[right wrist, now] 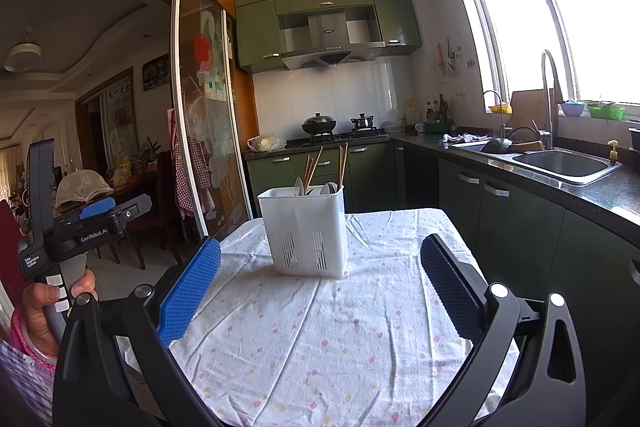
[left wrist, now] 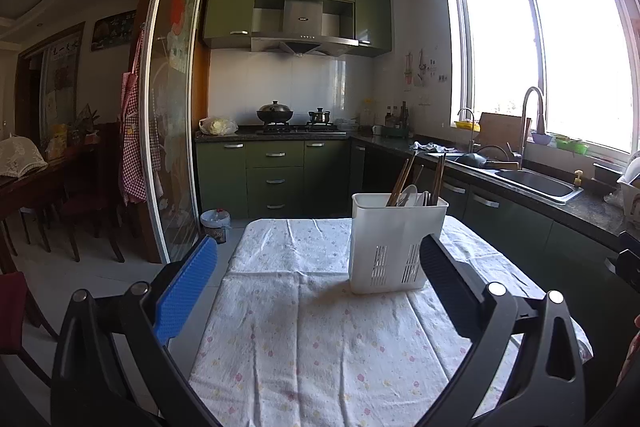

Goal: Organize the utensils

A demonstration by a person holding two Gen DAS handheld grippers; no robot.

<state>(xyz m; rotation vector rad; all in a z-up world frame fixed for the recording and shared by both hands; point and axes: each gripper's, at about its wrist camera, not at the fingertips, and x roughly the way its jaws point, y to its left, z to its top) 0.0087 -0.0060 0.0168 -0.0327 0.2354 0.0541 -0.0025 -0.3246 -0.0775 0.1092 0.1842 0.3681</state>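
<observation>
Left gripper (left wrist: 318, 271) has its fingers spread wide with nothing between them, hovering above the table (left wrist: 320, 347) with its flowered cloth. Right gripper (right wrist: 320, 271) is spread wide as well, empty, over the same cloth. Out in front of both stands the white utensil holder (left wrist: 394, 247), upright on the cloth toward the far end of the table, with wooden chopsticks (left wrist: 404, 175) sticking up out of it and white spoons (left wrist: 412, 195) tucked inside. In the right wrist view a hand (right wrist: 42, 307) grips the left gripper's handle at the left edge. Green cabinets (left wrist: 276, 171) and the sink (left wrist: 538, 183) lie beyond.
</observation>
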